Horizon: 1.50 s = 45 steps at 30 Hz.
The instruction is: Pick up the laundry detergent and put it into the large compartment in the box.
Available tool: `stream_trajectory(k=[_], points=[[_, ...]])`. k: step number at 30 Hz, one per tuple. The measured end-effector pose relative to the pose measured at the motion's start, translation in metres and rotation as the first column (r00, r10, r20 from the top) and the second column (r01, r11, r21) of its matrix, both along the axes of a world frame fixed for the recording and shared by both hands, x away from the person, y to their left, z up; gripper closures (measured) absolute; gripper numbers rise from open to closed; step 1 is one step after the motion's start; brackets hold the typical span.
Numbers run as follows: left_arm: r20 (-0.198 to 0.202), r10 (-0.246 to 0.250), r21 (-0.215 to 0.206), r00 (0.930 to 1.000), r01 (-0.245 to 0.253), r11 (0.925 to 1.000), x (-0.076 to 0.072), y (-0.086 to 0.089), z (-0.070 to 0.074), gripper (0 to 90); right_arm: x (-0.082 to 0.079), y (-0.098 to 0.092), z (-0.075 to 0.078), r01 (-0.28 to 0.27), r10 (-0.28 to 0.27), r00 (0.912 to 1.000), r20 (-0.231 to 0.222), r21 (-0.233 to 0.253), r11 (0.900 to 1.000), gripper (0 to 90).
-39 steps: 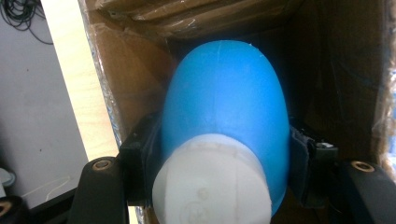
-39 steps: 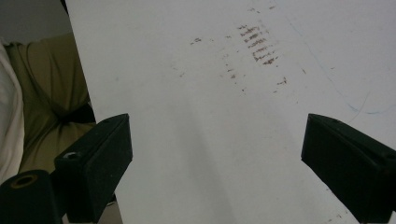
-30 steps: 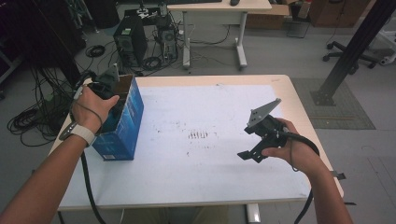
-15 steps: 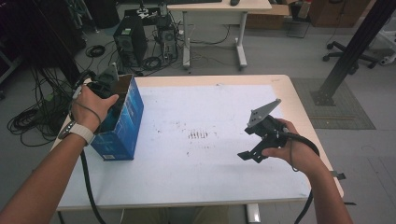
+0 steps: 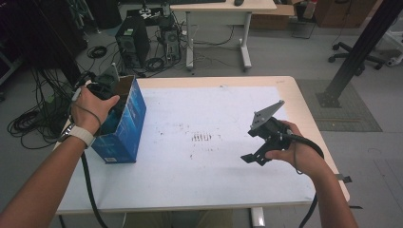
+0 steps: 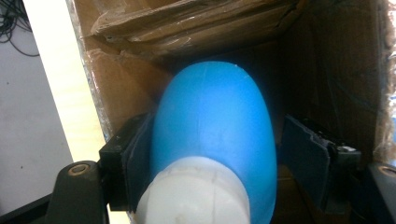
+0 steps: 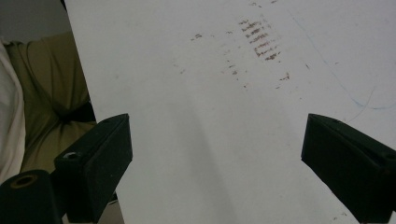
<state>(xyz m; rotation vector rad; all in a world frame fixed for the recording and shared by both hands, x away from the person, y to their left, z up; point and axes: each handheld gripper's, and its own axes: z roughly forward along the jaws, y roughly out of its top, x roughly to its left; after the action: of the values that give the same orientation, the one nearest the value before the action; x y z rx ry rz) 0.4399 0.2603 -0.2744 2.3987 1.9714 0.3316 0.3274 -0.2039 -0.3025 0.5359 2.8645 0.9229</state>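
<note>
The blue bottle point(image 6: 212, 140) with its white cap point(image 6: 194, 191) sat between my left jaws, inside the blue cardboard box point(image 5: 124, 127). Its cap end pointed back toward me and its rounded blue body reached ahead of the jaws into the box. The left-hand pad lay against its side; on the other side a dark gap showed between the bottle and the pad, so the jaws stood around it — whether they truly pinched it, I could not tell. Brown cardboard walls rose on both sides of the jaws, and a creased inner flap point(image 6: 187, 21) hung beyond the bottle's far end.

In the high view my left gripper point(image 5: 107, 90) was dipped into the open top of the box, my hand point(image 5: 92, 107) wrapped over it, a watch band on the wrist. The box stood at the left edge of the table point(image 5: 214, 190).

My right gripper point(image 5: 259, 152) was well apart from all this, held over the white tabletop near its right side. Its jaws stood wide apart with nothing between them — just bare white surface below, and a patch of brown smudges point(image 7: 259, 39) ahead of them.
</note>
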Motion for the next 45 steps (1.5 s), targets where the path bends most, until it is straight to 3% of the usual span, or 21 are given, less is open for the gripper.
stream_trajectory(k=[22,40,45], points=[[0.04,-0.014,-0.05,0.9991,0.016,0.9986,-0.005,0.003,0.008,21.5,-0.003,-0.001,0.004,0.003,-0.003,1.0,0.009,-0.003,1.0,8.9],[0.067,-0.016,-0.059,0.9977,0.02,0.9981,-0.009,0.007,0.019,20.2,-0.005,-0.001,0.007,0.005,-0.005,0.9999,0.013,-0.003,1.0,8.9],[0.072,-0.015,-0.084,0.9973,0.021,0.9962,-0.011,0.009,0.021,19.2,-0.005,0.0,0.007,0.005,-0.004,0.9999,0.014,-0.003,1.0,8.9]])
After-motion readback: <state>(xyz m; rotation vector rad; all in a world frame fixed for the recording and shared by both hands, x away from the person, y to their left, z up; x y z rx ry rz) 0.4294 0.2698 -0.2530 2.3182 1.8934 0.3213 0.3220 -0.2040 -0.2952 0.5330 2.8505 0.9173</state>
